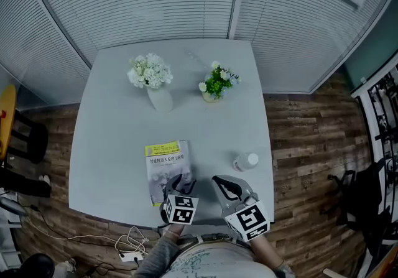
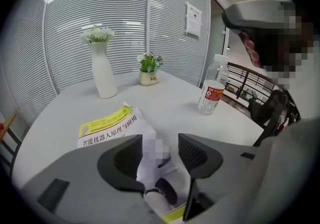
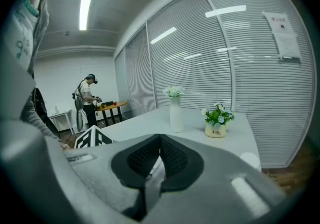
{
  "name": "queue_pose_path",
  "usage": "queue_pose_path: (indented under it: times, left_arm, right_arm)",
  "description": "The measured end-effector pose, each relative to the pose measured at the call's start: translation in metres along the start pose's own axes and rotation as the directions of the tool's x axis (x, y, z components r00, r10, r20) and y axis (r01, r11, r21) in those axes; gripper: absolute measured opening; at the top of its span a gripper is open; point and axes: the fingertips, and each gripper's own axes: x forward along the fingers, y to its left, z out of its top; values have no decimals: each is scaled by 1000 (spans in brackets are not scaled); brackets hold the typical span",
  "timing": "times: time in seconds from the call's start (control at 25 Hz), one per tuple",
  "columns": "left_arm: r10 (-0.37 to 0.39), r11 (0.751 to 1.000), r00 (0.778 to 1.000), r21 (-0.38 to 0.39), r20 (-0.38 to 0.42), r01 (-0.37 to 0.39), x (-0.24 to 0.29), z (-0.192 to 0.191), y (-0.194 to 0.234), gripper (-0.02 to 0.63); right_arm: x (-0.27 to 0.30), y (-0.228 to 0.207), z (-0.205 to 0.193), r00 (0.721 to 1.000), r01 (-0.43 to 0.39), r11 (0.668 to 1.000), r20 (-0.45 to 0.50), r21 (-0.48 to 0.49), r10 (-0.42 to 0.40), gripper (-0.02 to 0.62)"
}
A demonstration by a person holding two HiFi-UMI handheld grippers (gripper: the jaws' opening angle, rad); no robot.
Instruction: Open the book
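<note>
2 grippers hang over the near side of the grey table (image 1: 112, 146), and only 1 of them is set to work. Your left gripper (image 2: 160, 143) tilts down over the book (image 2: 105, 127) with its jaws apart. The white and yellow cover shows in the gap between the pads, and neither pad seems to press on it.

The book lies closed and flat, cover up, close to the table's near edge, with its title facing you. That would put the free edge on your right, and the left gripper is over that near right part of the cover. I judge you hold the jaws wide there so 1 pad can slip under the cover's edge while the other comes down on top.

Your right gripper (image 3: 160, 140) has its jaws together with nothing clamped. It hangs just right of the book, apart from it — probably parked clear of the cover, or ready to pin the pages with a blunt tip.

The white-capped bottle (image 2: 211, 95) stands to the right, beyond the book. The white vase of flowers (image 2: 102, 75) and the small potted plant (image 2: 149, 75) stand at the far side, well apart — so the cover has free room to swing open to the left.
</note>
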Motion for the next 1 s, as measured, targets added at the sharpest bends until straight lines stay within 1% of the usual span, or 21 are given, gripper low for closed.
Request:
queue_pose_path:
  times: [0.12, 0.36, 0.48, 0.56, 0.64, 0.72, 0.8, 0.88, 1.0]
  left_arm:
    - [20, 999, 1000, 46, -17, -19, 7, -5, 0, 225]
    - [35, 989, 997, 142, -63, -26, 16, -16, -5, 247]
    - [44, 987, 995, 157, -89, -29, 19, -21, -5, 247]
    - [59, 988, 994, 150, -88, -46, 19, -23, -1, 247]
    - [66, 992, 995, 115, -72, -57, 17, -23, 3, 247]
    - [59, 995, 996, 78, -63, -54, 14, -22, 4, 247]
    - [54, 997, 997, 61, -61, -50, 11, -22, 3, 245]
    - [47, 998, 997, 50, -59, -44, 8, -21, 3, 229]
    - [40, 999, 998, 37, -43, -38, 3, -18, 5, 176]
  right_arm:
    - [-1, -3, -4, 1000, -3, 1000, -10, 11, 3, 2]
    - [-3, -7, -5, 1000, -13, 1000, -9, 19, 14, 2]
    - [-5, -9, -9, 1000, -11, 1000, -18, 25, 12, 2]
    - [-7, -8, -8, 1000, -11, 1000, -16, 24, 12, 2]
    - [-9, -8, -8, 1000, -12, 1000, -13, 22, 13, 2]
    - [-11, -8, -8, 1000, -14, 1000, -10, 20, 14, 3]
    - [-14, -7, -7, 1000, -13, 1000, -3, 19, 13, 2]
    - [-16, -6, -7, 1000, -11, 1000, 8, 20, 11, 2]
    - [-14, -3, -6, 1000, -12, 1000, 24, 26, 11, 2]
